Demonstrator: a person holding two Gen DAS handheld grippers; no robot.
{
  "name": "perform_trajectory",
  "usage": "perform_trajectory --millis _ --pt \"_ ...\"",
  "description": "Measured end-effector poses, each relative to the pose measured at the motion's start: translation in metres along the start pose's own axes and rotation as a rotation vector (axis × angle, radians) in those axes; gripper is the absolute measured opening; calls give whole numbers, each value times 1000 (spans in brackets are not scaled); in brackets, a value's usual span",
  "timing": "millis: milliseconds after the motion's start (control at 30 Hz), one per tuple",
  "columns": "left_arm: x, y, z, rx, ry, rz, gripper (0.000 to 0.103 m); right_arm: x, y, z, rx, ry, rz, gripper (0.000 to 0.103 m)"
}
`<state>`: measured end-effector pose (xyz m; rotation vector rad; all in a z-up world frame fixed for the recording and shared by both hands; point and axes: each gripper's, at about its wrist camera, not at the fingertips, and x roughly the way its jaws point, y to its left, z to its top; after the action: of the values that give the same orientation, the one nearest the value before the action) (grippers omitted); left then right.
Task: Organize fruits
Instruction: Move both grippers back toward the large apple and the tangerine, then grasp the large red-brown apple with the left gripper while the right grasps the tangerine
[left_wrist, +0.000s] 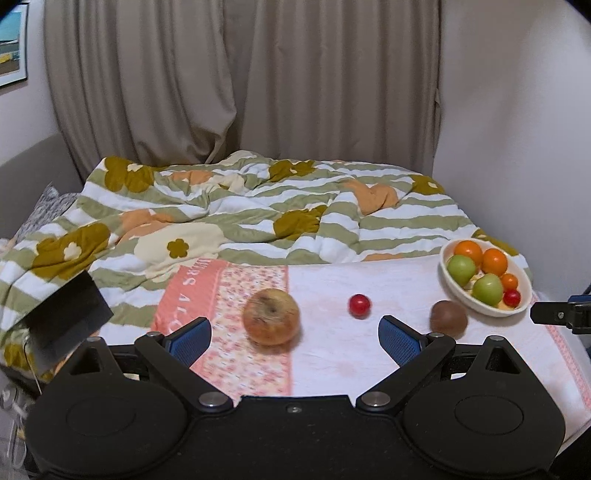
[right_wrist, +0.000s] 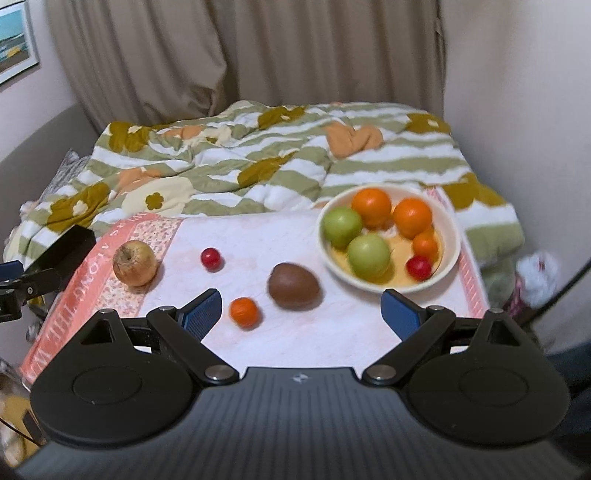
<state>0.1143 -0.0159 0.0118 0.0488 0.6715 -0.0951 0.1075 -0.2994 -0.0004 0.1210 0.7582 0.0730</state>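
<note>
Right wrist view: your right gripper (right_wrist: 301, 314) hangs above the pale towel (right_wrist: 332, 332) with its jaws spread wide and empty, a small orange (right_wrist: 243, 312) just beside its left fingertip and a brown kiwi (right_wrist: 293, 285) lying a little ahead, between the fingers' line of reach. The kiwi's long axis runs roughly across your view, so the fingers would close along its length unless you turn the wrist. The white bowl (right_wrist: 452, 236), already holding green and orange fruit, sits ahead and to the right, close to the kiwi but apart from it.

Left wrist view: your left gripper (left_wrist: 294, 338) is likewise agape, holding nothing, with the blemished apple (left_wrist: 271, 317) just ahead between its blue fingers (left_wrist: 192, 339) and a red cherry tomato (left_wrist: 359, 305) beyond, toward the right. From this side the bowl (left_wrist: 480, 304) stands well off to the right, near the towel's far corner.

Judged from this, the right hand is nearer kiwi, orange and bowl; the left owns the apple. Open towel lies between the loose fruit, but the bowl's right rim sits near the towel's edge, and the rumpled quilt (right_wrist: 258, 166) borders the back.
</note>
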Motion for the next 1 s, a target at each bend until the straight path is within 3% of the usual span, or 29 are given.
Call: perform_trajectory --millis 267,500,1000 --pt "44 41 3 135 38 -73 99 21 43 -17 106 34 -102 103" --pt "91 50 3 250 104 -112 99 47 54 -25 154 77 -170 103" --pt "172 33 -3 299 227 -155 99 118 55 -23 169 165 -192 103"
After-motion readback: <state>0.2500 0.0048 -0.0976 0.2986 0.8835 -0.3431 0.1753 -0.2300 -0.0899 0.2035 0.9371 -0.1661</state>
